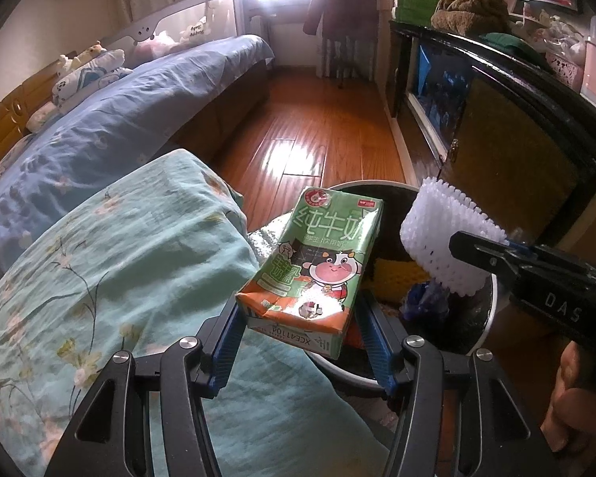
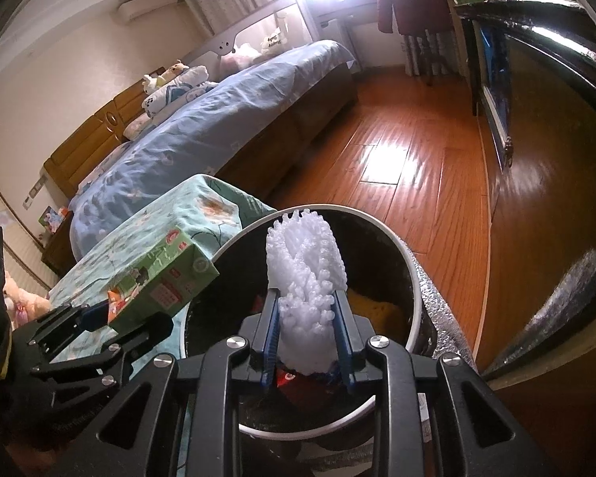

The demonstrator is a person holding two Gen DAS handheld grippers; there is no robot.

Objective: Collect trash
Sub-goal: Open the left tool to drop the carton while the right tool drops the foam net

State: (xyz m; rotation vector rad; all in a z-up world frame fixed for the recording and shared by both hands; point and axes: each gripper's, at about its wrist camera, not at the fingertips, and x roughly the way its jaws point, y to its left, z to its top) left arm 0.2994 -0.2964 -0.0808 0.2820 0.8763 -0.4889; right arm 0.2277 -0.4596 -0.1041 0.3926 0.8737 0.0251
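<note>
The left hand-held gripper (image 1: 298, 318) clamps a green milk carton (image 1: 318, 254) at its base, hanging over the near left rim of the round trash bin (image 2: 413, 278). The right hand-held gripper (image 2: 306, 338) pinches a white foam net sleeve (image 2: 304, 278) narrowly, above the bin's open mouth. Beyond the bin, bare wooden floor (image 2: 397, 151) runs between bed (image 2: 218, 127) and cabinet (image 1: 504, 151).

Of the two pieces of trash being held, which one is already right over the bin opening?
The white foam net, in the right hand-held gripper; the green milk carton in the left hand-held gripper hangs at the bin rim.
</note>
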